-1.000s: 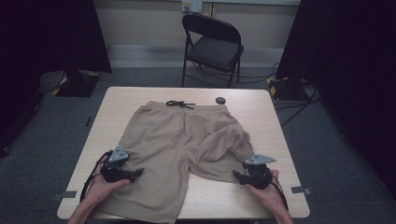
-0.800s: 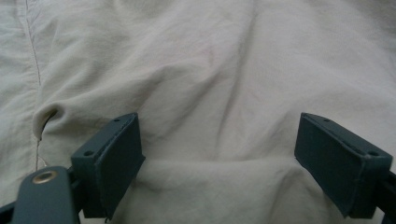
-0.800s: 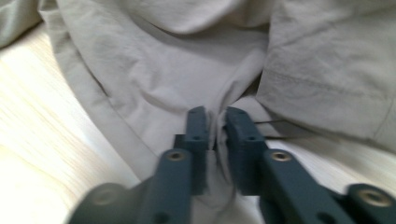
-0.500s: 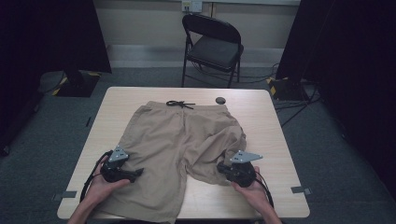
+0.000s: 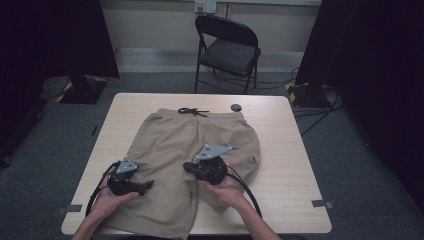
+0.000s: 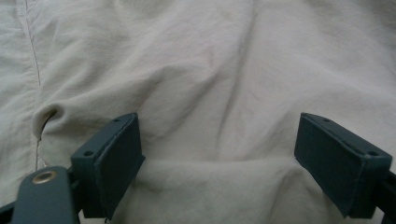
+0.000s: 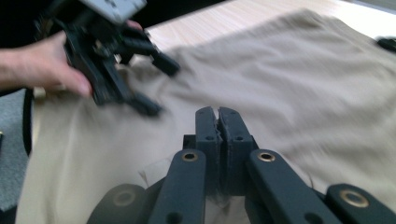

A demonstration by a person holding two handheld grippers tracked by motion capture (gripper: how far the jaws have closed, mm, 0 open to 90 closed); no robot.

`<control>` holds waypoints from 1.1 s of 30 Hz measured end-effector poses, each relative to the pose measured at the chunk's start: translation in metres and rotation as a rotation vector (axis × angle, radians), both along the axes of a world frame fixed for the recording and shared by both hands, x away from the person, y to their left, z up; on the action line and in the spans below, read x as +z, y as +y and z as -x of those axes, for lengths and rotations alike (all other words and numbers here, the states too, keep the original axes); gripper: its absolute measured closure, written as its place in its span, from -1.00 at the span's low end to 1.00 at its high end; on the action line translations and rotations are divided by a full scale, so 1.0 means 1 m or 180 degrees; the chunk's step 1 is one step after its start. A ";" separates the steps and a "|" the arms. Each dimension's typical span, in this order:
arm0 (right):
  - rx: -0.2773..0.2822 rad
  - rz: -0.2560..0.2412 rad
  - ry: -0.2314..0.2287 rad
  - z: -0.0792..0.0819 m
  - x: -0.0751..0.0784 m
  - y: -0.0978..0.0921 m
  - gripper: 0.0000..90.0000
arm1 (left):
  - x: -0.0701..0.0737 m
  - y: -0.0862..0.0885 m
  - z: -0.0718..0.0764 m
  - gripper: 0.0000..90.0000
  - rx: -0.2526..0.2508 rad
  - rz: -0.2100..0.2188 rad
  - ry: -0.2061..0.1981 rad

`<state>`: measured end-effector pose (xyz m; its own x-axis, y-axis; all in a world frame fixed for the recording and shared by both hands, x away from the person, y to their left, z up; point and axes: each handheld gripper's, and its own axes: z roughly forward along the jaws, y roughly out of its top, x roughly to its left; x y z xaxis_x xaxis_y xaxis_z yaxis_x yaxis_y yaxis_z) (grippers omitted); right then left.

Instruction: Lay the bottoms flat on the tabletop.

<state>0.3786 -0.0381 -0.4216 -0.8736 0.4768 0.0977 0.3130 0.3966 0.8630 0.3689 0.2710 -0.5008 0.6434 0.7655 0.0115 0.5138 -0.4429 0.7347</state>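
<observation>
Khaki shorts lie flat on the wooden table, waistband at the far side with a black drawstring. My left gripper rests on the left leg, jaws wide open, with cloth bunched between them. My right gripper hovers over the crotch area, shut on the hem of the right leg, which is drawn leftward over the shorts. In the right gripper view its jaws are pressed together with a fabric edge beneath, and the left gripper sits beyond, open.
A small black round object lies on the table near the waistband. A black folding chair stands behind the table. Bare tabletop shows to the right of the shorts and along the far-left side.
My right gripper has travelled left from the table's right side to the middle of the shorts, dragging the right leg's hem with it. The left gripper has stayed put.
</observation>
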 end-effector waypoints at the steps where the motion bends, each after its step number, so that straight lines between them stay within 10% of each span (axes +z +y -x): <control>1: 0.0033 -0.0014 -0.0005 -0.002 0.002 0.008 0.94 | 0.000 0.000 0.000 -0.68 0.0001 0.0003 0.0002; 17: 0.0115 0.0451 0.0446 -0.029 -0.058 0.064 0.75 | 0.000 0.000 0.000 -0.68 -0.0002 0.0027 0.0010; 24: 0.0073 0.0158 0.0381 -0.018 -0.036 0.043 0.18 | 0.000 0.001 0.000 -0.68 -0.0027 -0.0006 0.0006; 33: -0.0194 0.0047 0.0300 0.003 -0.024 -0.021 0.23 | 0.000 0.000 0.000 -0.68 -0.0009 0.0013 0.0004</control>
